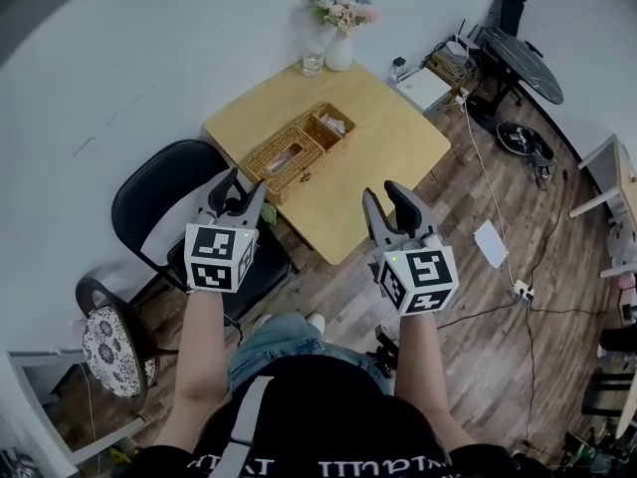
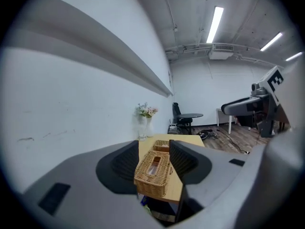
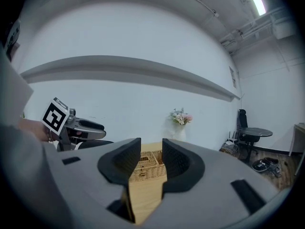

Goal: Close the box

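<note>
Wood-plank floor and a white wall frame a small wooden counter (image 1: 390,145), which carries a wicker box (image 1: 299,149), a drinking glass (image 1: 313,64) and a white vase of flowers (image 1: 339,46) at the wall end. The wicker box lies open at the counter's middle, its slotted half and its basket half side by side.

Left gripper (image 1: 244,185): jaws moderately apart and empty, touching nothing; the box shows between them only in the distance. It is held above the black chair (image 1: 159,195) beside the counter.

Right gripper (image 1: 383,193): jaws narrowly apart, empty, held short of the counter's near edge. Both forearms reach forward, roughly parallel, with the grippers aimed at the box.
</note>
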Demonstrator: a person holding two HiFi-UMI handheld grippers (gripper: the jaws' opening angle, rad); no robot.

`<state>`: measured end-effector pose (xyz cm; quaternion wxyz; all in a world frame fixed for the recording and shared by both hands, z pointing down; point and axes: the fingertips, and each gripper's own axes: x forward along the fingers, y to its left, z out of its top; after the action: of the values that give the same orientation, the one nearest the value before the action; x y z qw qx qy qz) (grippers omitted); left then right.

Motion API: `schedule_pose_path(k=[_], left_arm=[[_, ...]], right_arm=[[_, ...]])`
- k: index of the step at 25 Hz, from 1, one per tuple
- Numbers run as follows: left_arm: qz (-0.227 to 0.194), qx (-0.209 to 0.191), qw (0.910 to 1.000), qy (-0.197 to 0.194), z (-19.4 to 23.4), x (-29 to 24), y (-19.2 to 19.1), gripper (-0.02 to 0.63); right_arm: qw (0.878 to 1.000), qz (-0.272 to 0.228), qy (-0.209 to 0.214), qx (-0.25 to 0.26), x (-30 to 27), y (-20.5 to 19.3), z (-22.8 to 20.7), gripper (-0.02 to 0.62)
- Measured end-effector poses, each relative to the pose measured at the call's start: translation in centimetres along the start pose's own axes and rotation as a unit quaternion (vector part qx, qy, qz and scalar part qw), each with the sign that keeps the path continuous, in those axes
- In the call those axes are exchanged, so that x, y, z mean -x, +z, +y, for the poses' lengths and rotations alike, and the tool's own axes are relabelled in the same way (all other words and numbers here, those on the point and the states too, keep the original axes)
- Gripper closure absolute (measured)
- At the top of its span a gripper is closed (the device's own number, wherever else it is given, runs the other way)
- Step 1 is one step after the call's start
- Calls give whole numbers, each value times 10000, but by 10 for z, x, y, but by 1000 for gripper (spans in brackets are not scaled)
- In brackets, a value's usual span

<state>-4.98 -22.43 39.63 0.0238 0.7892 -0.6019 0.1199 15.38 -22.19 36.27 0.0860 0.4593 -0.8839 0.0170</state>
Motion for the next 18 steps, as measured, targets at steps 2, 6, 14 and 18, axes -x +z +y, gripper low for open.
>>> schedule_pose_path(k=[2,6,14,18], left_arm=[[-257,-48,9996,78,8,7,16,419],[-602,-168,9980,-4,18,16,41,419],[-996,-129,9948,-175,40,30,70,419],[-1292,-105,9916,-5,54,37,85,517]], right_arm=[[9999,-109,-41,27,0,9,4,446],[9994,-297,-160,62,2,23,10,449],[9970,-499,-554,218,6,48,24,509],[9941,-738,-726,334,10,63,29,569]])
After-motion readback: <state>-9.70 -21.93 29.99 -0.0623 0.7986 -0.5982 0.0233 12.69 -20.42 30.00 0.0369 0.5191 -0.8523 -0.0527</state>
